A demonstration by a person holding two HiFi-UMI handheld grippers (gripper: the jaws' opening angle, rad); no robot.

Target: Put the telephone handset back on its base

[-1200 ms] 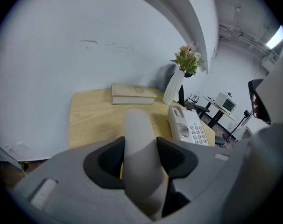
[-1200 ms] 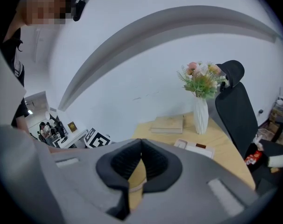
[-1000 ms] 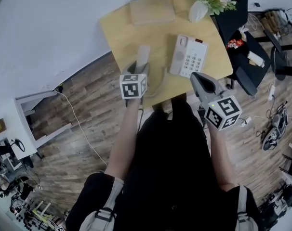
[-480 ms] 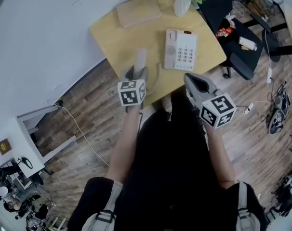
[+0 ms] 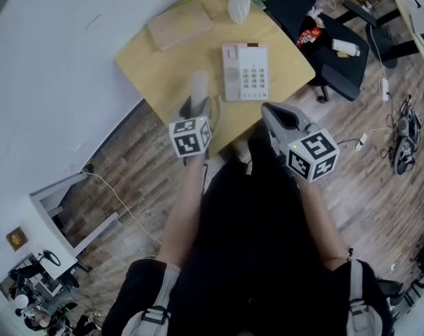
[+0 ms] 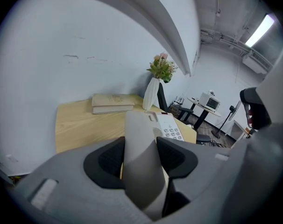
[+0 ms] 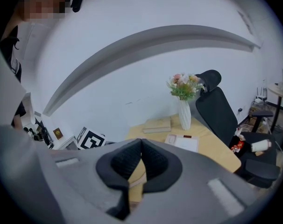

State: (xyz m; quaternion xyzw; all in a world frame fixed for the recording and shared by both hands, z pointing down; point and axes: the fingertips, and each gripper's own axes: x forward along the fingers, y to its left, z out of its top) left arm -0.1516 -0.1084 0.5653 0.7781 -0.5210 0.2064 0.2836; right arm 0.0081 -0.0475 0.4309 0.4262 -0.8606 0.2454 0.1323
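My left tool is pinching the telephone handset. In the left gripper view its two dark pads press against the grey handset from both sides, and the handset stands up between them, its far end pointing toward the table. From the head view I see the handset held above the near edge of the table, off its base and to the left of it, with a strip of bare wood between the two. The base lies flat near the middle of the table, its keypad facing up.

My right tool is pressed together. The right gripper view shows its ribbed pads meeting along a thin line with nothing held between them. In the head view it hangs just off the near right edge of the table, in front of my body and near the base but not touching it.

At the far side of the table a stack of books lies flat by the wall. A white vase with flowers stands just to the right of the books, beyond the base. A black office chair stands past the right side of the table, and the table itself stands on a wooden floor.
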